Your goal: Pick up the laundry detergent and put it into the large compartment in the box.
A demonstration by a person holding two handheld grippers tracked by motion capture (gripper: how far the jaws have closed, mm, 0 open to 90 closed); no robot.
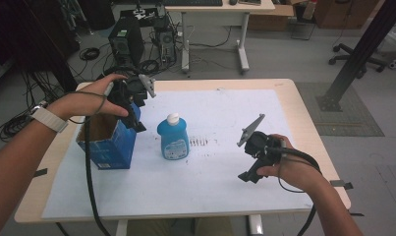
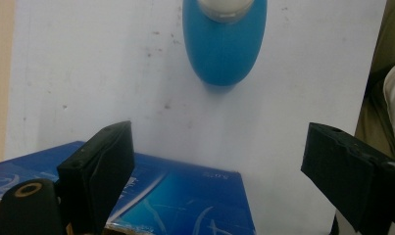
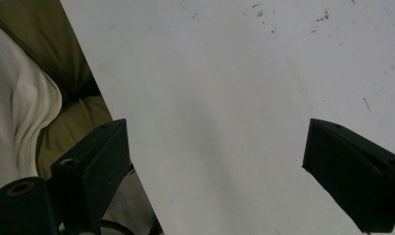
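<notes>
Jaws of left gripper (image 2: pixel 217 166) spread wide, nothing pinched, hung over blue box (image 2: pixel 180 205), box cut off at bottom. Blue bottle (image 2: pixel 223 44) stood beyond on white mat (image 2: pixel 111 73), cap cut off. Right gripper (image 3: pixel 217 169) spread too, empty.

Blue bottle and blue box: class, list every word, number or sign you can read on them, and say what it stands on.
None can be read.
Blue bottle: its pale label carries print, too small and blurred.
Blue box: white markings on its side, too blurred to read.
</notes>
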